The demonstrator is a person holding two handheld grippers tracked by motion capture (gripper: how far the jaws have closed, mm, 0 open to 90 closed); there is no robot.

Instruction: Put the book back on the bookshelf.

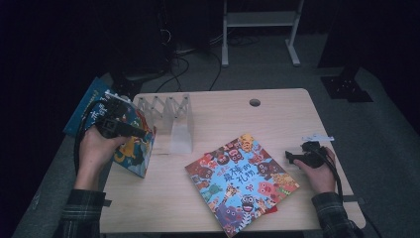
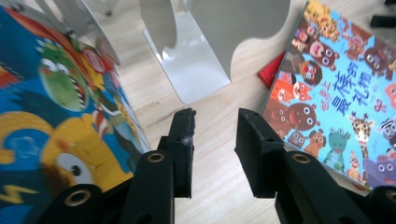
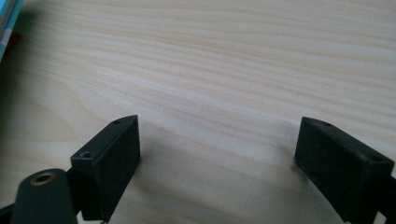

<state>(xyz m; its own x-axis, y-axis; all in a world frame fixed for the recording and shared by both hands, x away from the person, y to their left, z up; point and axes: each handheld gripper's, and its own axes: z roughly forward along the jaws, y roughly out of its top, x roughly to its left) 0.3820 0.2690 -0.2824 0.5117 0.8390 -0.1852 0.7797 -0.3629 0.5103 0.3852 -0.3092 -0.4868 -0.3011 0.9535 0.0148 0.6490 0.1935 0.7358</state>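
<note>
1. At the left edge of the tabletop [image 1: 277,106], a picture book [image 1: 132,139] stands tilted on its lower edge, just beside the clear book rack [image 1: 171,116]. A second picture book [image 1: 241,181] lies flat near the middle, with something red peeking from under it.

2. Step in hand, as I read it: putting books into the rack. The standing book looks just let go, or about to be re-gripped; it leans but is not yet in a slot of the rack.

3. Left tool [image 2: 215,133]: jaws stand a little apart, nothing between them, only bare wood and the rack's white base plate [image 2: 187,60] ahead. The standing book's cover [image 2: 60,107] is just beside the left jaw; contact cannot be told.

4. Right tool [image 3: 217,154]: jaws spread wide, empty, resting low over bare tabletop at the right side. In the high view it sits in the person's right hand [image 1: 317,171], well apart from the flat book.

5. Next move, by judgement: either steady the leaning book and nudge it upright into the rack, or send a tool to the flat book. That one calls for getting a jaw under an edge, since it lies flush on the wood.

6. Risk: the tilted book may slide or tip outward off the left edge.
</note>
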